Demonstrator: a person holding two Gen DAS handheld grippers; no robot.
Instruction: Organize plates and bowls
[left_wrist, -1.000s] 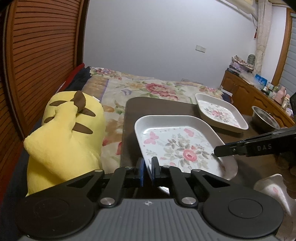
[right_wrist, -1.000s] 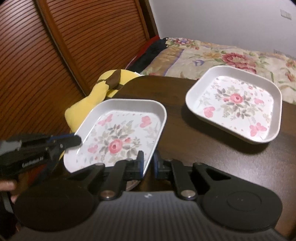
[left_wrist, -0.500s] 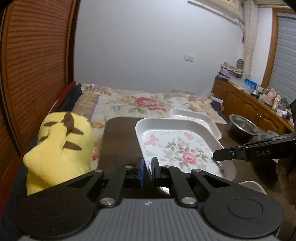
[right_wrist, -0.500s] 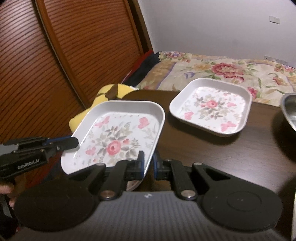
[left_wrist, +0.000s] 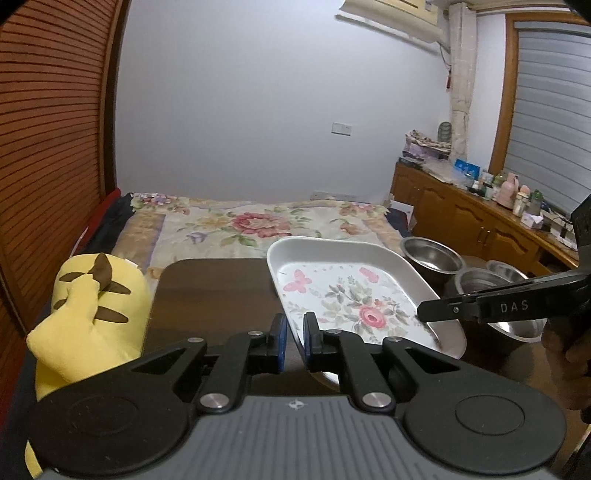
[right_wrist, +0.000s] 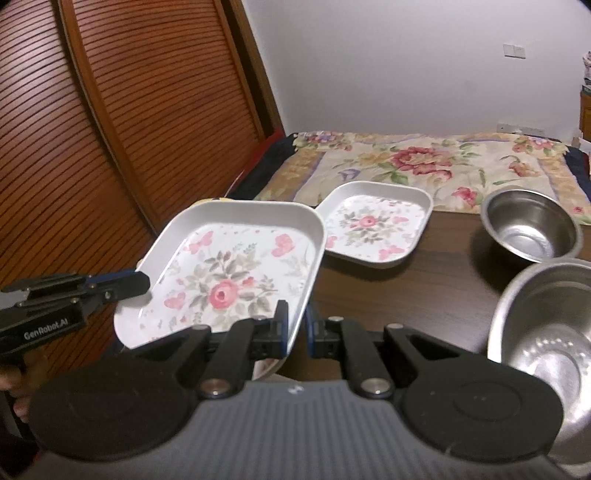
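Note:
A square white plate with a rose print (left_wrist: 347, 291) (right_wrist: 229, 280) is held in the air above the dark table (left_wrist: 214, 295), level, by both grippers. My left gripper (left_wrist: 293, 338) is shut on its near-left rim; it shows in the right wrist view (right_wrist: 122, 286). My right gripper (right_wrist: 297, 328) is shut on the opposite rim; it shows in the left wrist view (left_wrist: 439, 312). A second matching plate (right_wrist: 376, 225) lies on the table beyond. Three steel bowls (left_wrist: 432, 254) (right_wrist: 532, 225) (right_wrist: 546, 332) stand on the right.
A yellow plush toy (left_wrist: 88, 314) lies at the table's left edge. A bed with a floral cover (left_wrist: 255, 225) is behind the table. A wooden slatted door (right_wrist: 110, 110) is on the left, a cluttered sideboard (left_wrist: 480, 218) on the right.
Both grippers have raised the held plate well above the table. The second plate and the bowls now appear lower and farther away.

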